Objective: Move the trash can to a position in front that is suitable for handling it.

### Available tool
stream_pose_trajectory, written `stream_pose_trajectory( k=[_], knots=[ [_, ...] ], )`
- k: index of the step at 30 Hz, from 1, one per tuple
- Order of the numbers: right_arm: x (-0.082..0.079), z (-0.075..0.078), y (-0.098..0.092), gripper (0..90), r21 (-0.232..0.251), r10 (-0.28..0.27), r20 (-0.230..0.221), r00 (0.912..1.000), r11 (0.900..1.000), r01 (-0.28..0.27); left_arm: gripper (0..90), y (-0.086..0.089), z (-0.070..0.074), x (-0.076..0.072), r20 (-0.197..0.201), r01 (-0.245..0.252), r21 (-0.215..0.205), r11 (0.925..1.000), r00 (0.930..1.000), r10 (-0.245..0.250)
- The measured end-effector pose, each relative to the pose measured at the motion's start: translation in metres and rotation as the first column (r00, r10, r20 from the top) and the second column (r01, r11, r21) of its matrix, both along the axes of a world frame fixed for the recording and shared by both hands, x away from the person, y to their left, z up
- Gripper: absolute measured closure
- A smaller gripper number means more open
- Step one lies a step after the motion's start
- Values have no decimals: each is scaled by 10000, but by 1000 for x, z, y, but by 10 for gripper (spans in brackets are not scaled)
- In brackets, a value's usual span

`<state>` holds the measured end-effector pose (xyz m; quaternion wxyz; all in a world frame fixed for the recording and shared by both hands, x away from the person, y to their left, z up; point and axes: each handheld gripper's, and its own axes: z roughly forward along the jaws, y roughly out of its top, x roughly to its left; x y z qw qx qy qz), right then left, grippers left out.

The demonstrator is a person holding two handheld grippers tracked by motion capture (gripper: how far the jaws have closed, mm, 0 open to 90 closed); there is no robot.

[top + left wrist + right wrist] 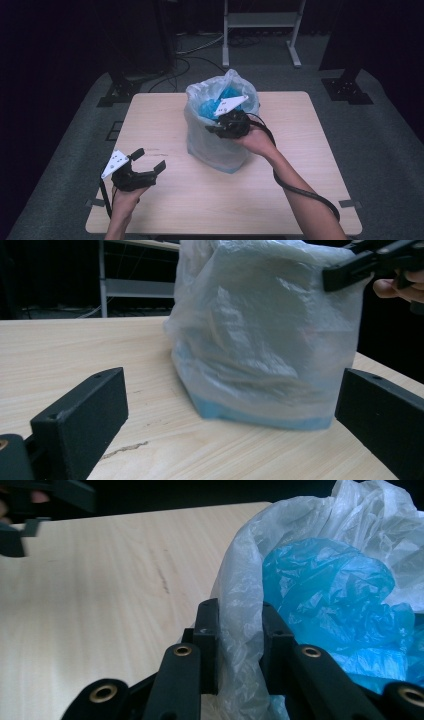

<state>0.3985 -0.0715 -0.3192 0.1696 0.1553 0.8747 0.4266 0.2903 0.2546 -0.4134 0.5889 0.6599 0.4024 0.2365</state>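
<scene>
A translucent white plastic bag (215, 145) stands upright on the wooden table (165, 200), with crumpled blue plastic (206, 107) inside it. My right gripper (214, 129) is at the near side of the bag's mouth. In the right gripper view its jaws (240, 612) pinch the bag's white rim (240, 645), the blue plastic (325, 590) just behind. My left gripper (149, 160) hovers over the table's front left, open and empty, pointing at the bag (265, 340) from a short distance. One jaw of the right gripper (350, 270) shows at the bag's top in the left gripper view.
The table ends close behind the bag and to its right. Beyond it on the grey floor are a white metal frame (260, 20), cables (190, 50) and two dark stand bases (117, 92) (347, 90). A black cable (300, 190) trails along the right forearm.
</scene>
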Motion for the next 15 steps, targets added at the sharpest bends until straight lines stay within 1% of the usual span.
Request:
stream_pose_trajectory(
  k=[1, 2, 3, 5, 7, 10, 13, 15],
  knots=[
    [0, 0, 0, 742, 0, 0, 0, 10000, 10000, 0, 0, 0, 0, 0, 0, 0, 0, 10000, 10000, 0],
    [-3, 0, 2, 742, 7, 178, 29, 9998, 9998, -178, 0, 0, 2, -1, 47, -3, -102, 9999, 10000, 3],
    [-10, 0, 7, 741, 29, 471, 43, 9989, 9989, -471, 0, 0, 4, -1, 89, -2, -128, 9999, 10000, 3],
    [-17, -1, 11, 742, 37, 692, 129, 9975, 9976, -693, 0, 1, 7, -3, 173, 20, -92, 10000, 9998, -18],
    [-22, -2, 15, 741, 121, 858, 183, 9961, 9962, -861, 0, 0, 12, -6, 349, 42, 5, 10000, 9994, -42],
    [-28, -3, 19, 740, 216, 1189, 233, 9926, 9926, -1194, 0, -1, 23, -11, 619, 178, -40, 9998, 9979, -176],
    [-35, -4, 24, 739, 345, 1482, 226, 9887, 9883, -1489, 0, -1, 33, -16, 882, 271, 39, 9996, 9957, -273],
    [-40, -5, 28, 737, 492, 1672, 267, 9856, 9845, -1683, 0, 0, 39, -19, 892, 356, 196, 9992, 9953, -372]
  ],
)
